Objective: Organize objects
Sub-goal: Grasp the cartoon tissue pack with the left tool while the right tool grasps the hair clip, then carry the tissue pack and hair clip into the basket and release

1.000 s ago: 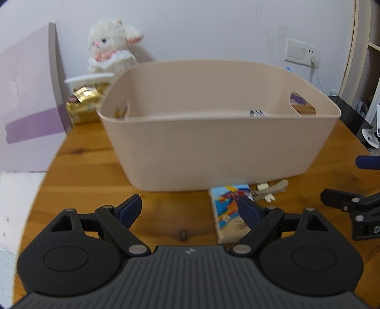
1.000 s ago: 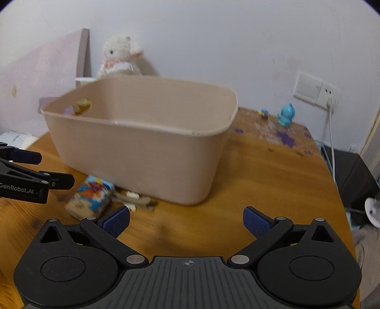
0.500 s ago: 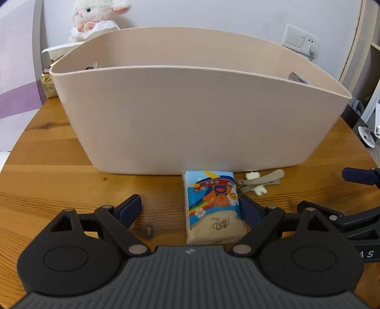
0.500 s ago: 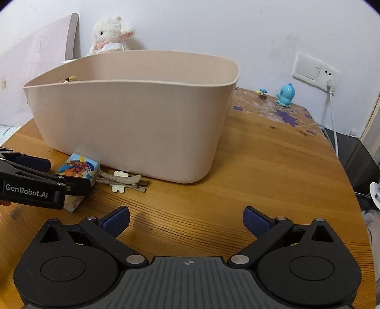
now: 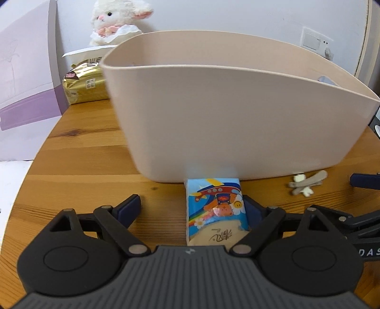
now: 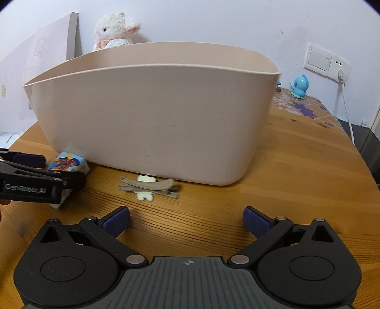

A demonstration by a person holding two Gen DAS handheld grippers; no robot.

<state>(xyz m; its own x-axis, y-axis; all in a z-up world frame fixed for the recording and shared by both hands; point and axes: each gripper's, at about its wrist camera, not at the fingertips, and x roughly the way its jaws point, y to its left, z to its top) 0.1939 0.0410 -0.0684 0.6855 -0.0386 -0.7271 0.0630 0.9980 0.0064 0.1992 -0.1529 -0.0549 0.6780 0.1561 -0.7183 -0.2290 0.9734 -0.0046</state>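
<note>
A colourful cartoon tissue pack [image 5: 217,209] lies on the wooden table against the front of a big beige tub [image 5: 237,114]. My left gripper [image 5: 192,206] is open around the pack, its right finger beside the pack's right edge and its left finger well clear. A beige hair clip with white bits [image 5: 306,184] lies to the right. In the right wrist view my right gripper [image 6: 186,219] is open and empty, low over the table just in front of the clip [image 6: 148,186]. The pack [image 6: 68,162] and tub [image 6: 154,118] also show there.
A white plush lamb [image 5: 114,21] and a gold foil packet [image 5: 83,83] sit behind the tub on the left. A blue figurine [image 6: 300,86] stands at the back right near a wall socket [image 6: 326,60]. The table edge curves close on both sides.
My left gripper has moved forward and shifted so the tissue pack now lies between its fingers. My right gripper has come lower and closer to the hair clip.
</note>
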